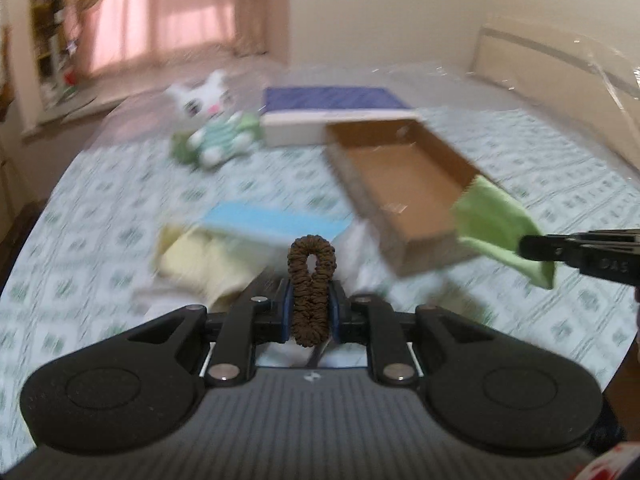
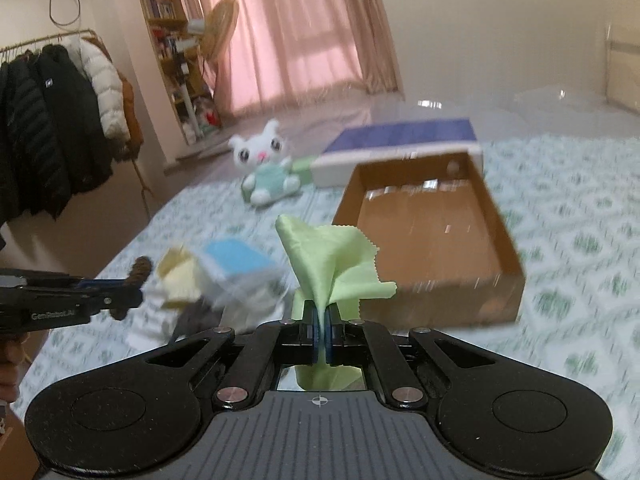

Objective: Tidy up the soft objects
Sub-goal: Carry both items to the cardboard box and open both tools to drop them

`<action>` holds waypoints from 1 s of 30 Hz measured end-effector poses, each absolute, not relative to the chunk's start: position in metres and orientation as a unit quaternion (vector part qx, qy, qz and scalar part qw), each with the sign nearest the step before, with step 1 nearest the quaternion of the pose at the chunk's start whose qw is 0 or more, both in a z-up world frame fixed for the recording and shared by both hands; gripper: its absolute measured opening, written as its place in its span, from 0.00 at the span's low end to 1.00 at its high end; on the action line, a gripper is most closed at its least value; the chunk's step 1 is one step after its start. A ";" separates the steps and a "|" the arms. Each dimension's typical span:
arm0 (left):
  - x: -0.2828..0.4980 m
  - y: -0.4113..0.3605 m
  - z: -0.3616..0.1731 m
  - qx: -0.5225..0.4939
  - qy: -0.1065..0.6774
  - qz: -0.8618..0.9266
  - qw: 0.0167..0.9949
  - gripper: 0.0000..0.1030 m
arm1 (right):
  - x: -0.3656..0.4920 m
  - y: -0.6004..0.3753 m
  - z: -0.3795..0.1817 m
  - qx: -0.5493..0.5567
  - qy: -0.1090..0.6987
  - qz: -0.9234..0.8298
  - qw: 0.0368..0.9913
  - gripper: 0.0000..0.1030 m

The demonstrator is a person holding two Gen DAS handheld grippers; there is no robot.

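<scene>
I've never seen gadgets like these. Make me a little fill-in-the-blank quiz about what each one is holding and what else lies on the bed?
The left gripper is shut on a brown hair ____.
The right gripper pinches a light ____ cloth.
The open cardboard box on the bed is ____ inside.
The white plush toy sits beside a box with a dark ____ lid.

Missing words: tie; green; empty; blue

Each handheld gripper is matte black plastic: two rounded lobes with a circular recess flank a grey ribbed centre panel bearing a small white crosshair mark. Angled link arms, pinned with silver round-headed screws, run to 12 o'clock and carry black fingers with blue pads. The left gripper bears faint white lettering on its side.
</scene>
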State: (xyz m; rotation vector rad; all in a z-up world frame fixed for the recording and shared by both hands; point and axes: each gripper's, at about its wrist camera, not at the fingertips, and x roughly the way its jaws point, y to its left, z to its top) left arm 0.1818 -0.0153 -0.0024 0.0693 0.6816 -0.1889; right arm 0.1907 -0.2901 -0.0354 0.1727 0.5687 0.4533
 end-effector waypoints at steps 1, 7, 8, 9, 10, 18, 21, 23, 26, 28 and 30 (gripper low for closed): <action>0.192 -0.025 0.002 0.038 0.329 -0.099 0.938 0.16 | 0.198 -0.293 -0.031 0.082 0.273 0.219 0.933 0.03; 0.265 -0.083 0.017 0.049 0.322 -0.141 0.935 0.17 | 0.255 -0.314 -0.018 0.071 0.259 0.209 0.940 0.03; 0.278 -0.092 0.016 0.052 0.324 -0.140 0.934 0.17 | 0.267 -0.318 -0.019 0.072 0.262 0.205 0.941 0.03; 0.292 -0.102 0.016 0.057 0.322 -0.145 0.934 0.18 | 0.280 -0.322 -0.019 0.073 0.263 0.204 0.940 0.03; 0.304 -0.110 0.015 0.059 0.323 -0.149 0.933 0.18 | 0.292 -0.325 -0.020 0.073 0.263 0.205 0.940 0.03; 0.405 -0.153 -0.012 0.062 0.362 -0.151 0.918 0.21 | 0.394 -0.347 -0.041 0.081 0.291 0.189 0.934 0.03; 0.438 -0.160 -0.027 0.064 0.374 -0.148 0.913 0.21 | 0.421 -0.345 -0.050 0.069 0.295 0.187 0.935 0.03; 0.459 -0.163 -0.037 0.056 0.383 -0.146 0.911 0.21 | 0.440 -0.344 -0.058 0.065 0.300 0.184 0.934 0.03; 0.486 -0.167 -0.049 0.047 0.392 -0.140 0.908 0.22 | 0.459 -0.344 -0.065 0.069 0.303 0.181 0.933 0.03; 0.501 -0.168 -0.055 0.047 0.396 -0.133 0.907 0.22 | 0.471 -0.344 -0.068 0.073 0.306 0.179 0.932 0.03; 0.512 -0.168 -0.061 0.048 0.398 -0.129 0.907 0.23 | 0.481 -0.343 -0.070 0.071 0.309 0.175 0.932 0.03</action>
